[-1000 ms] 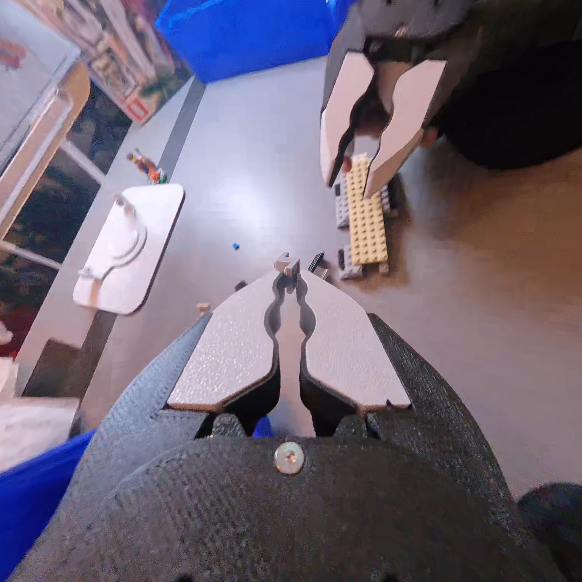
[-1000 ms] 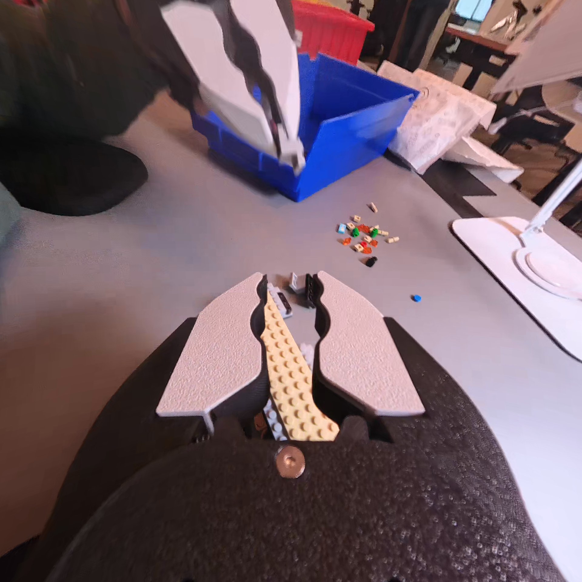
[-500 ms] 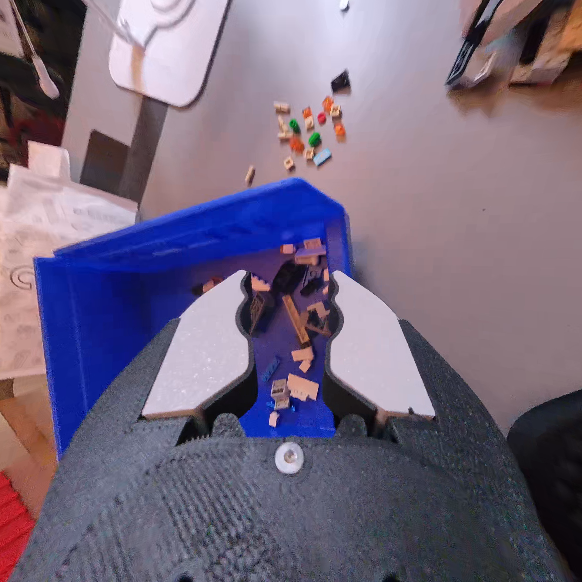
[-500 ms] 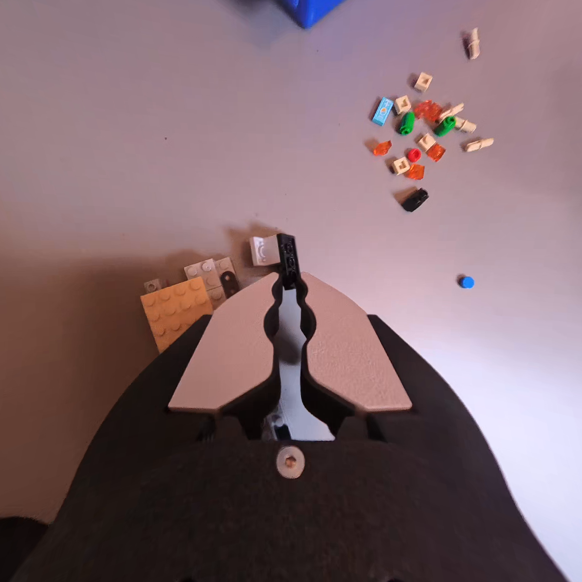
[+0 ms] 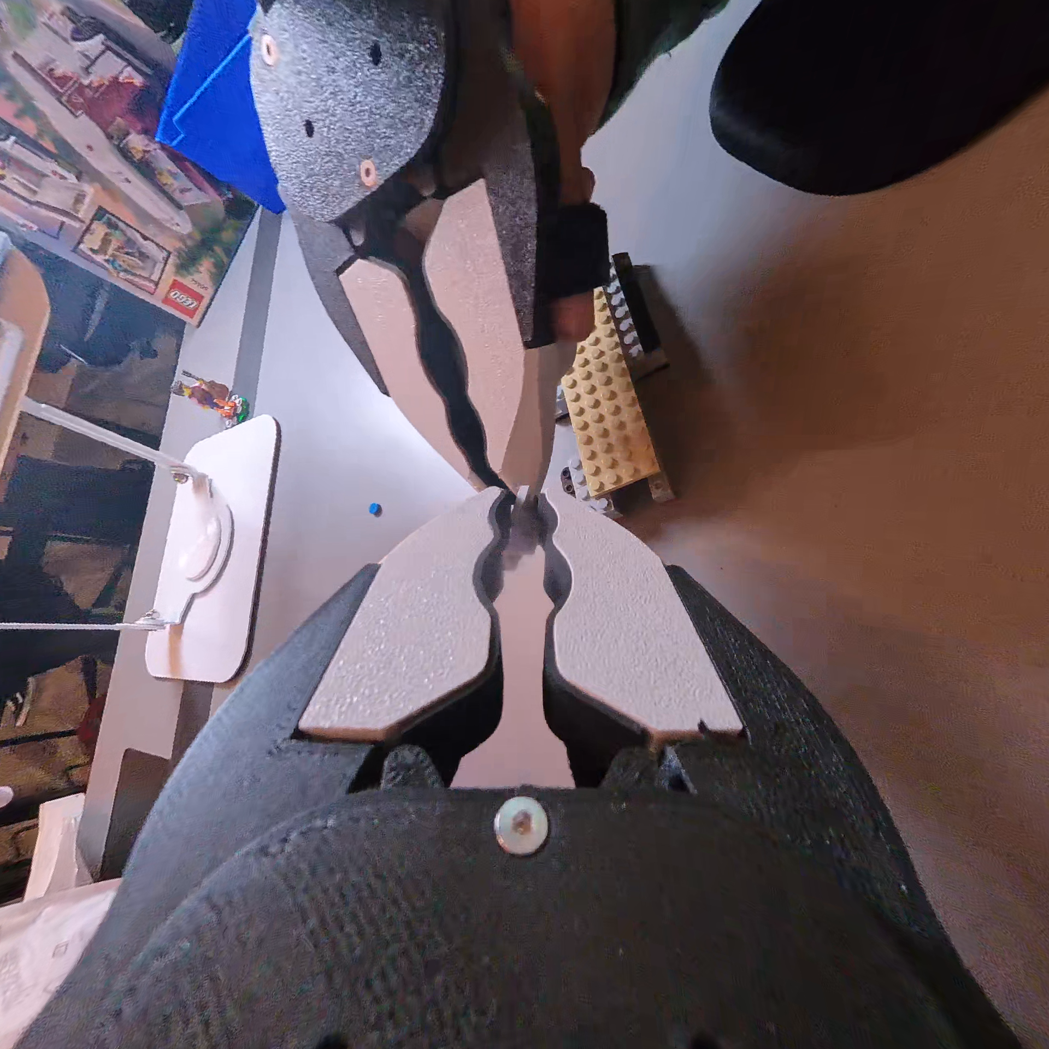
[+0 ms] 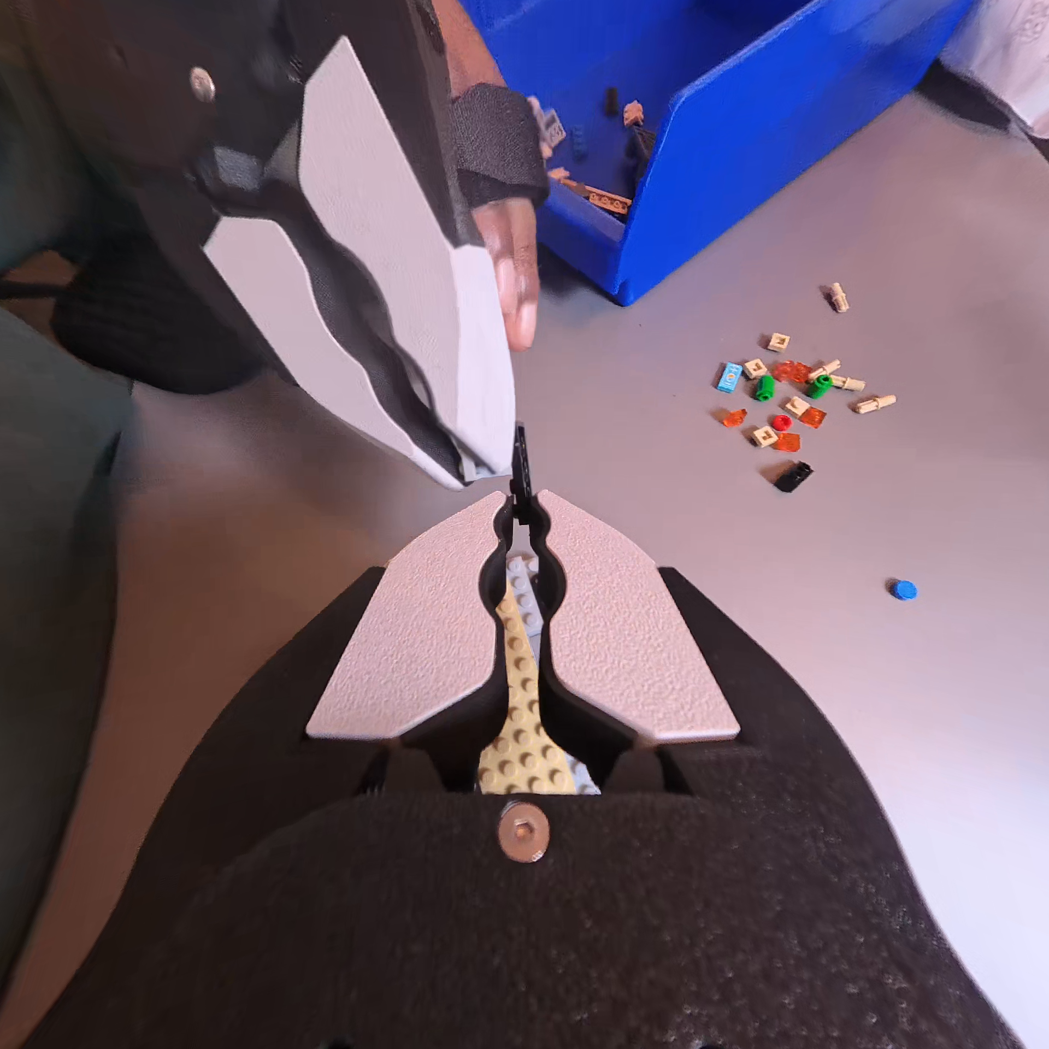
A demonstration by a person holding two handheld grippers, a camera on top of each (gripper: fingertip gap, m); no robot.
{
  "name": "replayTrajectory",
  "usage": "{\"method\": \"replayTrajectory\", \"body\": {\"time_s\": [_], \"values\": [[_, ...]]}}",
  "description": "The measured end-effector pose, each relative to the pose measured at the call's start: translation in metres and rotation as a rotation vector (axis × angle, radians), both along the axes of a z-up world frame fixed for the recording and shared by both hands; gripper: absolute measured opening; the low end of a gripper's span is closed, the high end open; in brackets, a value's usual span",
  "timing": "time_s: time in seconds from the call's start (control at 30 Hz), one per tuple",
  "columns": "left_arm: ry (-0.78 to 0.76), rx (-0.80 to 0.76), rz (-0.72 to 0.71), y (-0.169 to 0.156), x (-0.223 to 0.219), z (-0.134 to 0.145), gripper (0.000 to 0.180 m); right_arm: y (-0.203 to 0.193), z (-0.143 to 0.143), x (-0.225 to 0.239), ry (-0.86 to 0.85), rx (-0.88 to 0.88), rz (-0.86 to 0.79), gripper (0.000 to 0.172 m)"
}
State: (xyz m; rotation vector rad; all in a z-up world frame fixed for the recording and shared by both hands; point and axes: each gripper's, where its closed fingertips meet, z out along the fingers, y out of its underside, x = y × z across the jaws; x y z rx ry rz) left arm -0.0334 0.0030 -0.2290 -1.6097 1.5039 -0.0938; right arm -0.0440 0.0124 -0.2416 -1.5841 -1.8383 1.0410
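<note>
Tongs point(image 6: 521, 499) now clamping black piece point(image 6: 521, 460)

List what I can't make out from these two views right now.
- Grey piece in the left claw: blurred, shape unclear in the left wrist view.
- Tan studded plate: mostly hidden beneath the right claw in the right wrist view.
- Blue bin: cut off by the top edge, contents partly hidden.
</note>
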Motion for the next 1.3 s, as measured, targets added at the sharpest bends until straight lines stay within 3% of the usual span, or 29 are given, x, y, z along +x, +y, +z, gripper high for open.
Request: {"method": "replayTrajectory", "body": {"time_s": [0.13,0.23,0.3,0.37,0.4,0.47,0.5,0.57,0.63,0.7,0.8,0.87,1.0,1.17,1.3], "values": [[0.058,0.129,-0.12,-0.011,0.009,0.006,0.007,-0.01,0.006,0.004,-0.004,-0.225,0.032,0.006],[0.0,0.162,-0.246,-0.027,0.011,0.017,0.007,-0.026,0.015,0.004,0.031,-0.374,0.101,0.006],[-0.035,0.16,-0.327,-0.04,0.014,0.021,0.006,-0.028,0.016,0.002,0.041,-0.369,0.104,0.005],[-0.19,0.129,-0.462,-0.071,0.033,0.043,0.006,-0.01,0.01,0.0,0.047,-0.306,0.044,0.004],[-0.124,0.166,-0.458,-0.07,0.033,0.042,0.006,-0.008,0.013,0.002,0.062,-0.341,0.05,0.004],[-0.145,0.183,-0.399,-0.062,0.026,0.055,0.006,-0.008,0.016,0.006,0.078,-0.281,0.066,0.004],[-0.177,0.192,-0.327,-0.05,0.015,0.065,0.006,-0.006,0.017,0.007,0.081,-0.249,0.062,0.005],[-0.103,0.176,-0.12,-0.016,-0.028,0.068,0.006,0.002,0.019,0.009,0.08,-0.211,0.033,0.004],[0.039,0.088,0.088,0.008,-0.082,0.054,0.006,0.01,0.019,0.014,0.077,-0.209,0.01,0.005],[0.199,-0.018,0.209,0.014,-0.132,0.029,0.007,0.015,0.02,0.019,0.085,-0.222,-0.001,0.005],[0.305,-0.116,0.283,0.011,-0.17,0.002,0.007,0.017,0.017,0.023,0.082,-0.218,-0.008,0.005],[0.294,-0.159,0.311,0.013,-0.176,-0.007,0.021,0.015,0.015,0.023,0.075,-0.207,-0.008,0.005],[0.244,-0.134,0.291,0.014,-0.166,0.0,0.037,0.012,0.015,0.021,0.086,-0.186,-0.005,0.005],[-0.021,-0.028,0.042,-0.003,-0.082,0.036,0.023,-0.004,0.026,0.015,0.16,-0.108,0.059,0.005],[-0.2,-0.072,-0.105,-0.016,-0.019,0.044,0.019,-0.021,0.033,0.011,0.203,-0.014,0.108,0.005]]}}
